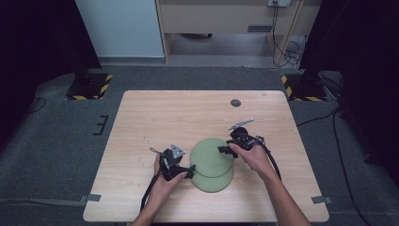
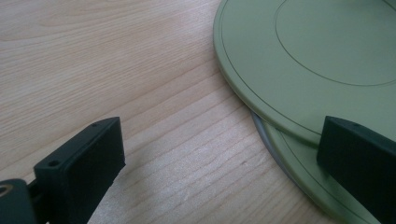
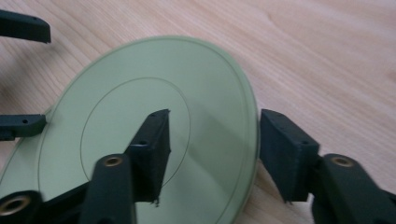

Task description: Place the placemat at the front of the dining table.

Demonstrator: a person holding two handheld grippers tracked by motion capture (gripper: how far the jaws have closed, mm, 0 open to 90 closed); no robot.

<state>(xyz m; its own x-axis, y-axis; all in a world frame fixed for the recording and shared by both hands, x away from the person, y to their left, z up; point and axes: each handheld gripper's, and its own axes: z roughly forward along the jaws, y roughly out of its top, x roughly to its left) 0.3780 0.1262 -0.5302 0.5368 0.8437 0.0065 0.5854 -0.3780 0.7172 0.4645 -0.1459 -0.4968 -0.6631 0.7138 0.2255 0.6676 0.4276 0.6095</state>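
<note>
In the high view, two green plates are lying stacked near the front middle of the wooden surface, the upper plate sitting offset toward the far side of the lower plate. The left hand-held gripper is pointing rightward at the stack's left edge, and the right hand-held gripper is reaching leftward over the upper plate's right rim, so the right one is lying nearer that plate.

In the left gripper view, the left hand-held gripper's jaws are standing wide, one over bare wood, the other by the rims where the upper plate is overlapping the lower plate; nothing is being gripped.

In the right gripper view, the right hand-held gripper is straddling the upper plate's rim at a half-open gap, one jaw above the face, one outside the edge, the pads apparently not yet pressing
</note>
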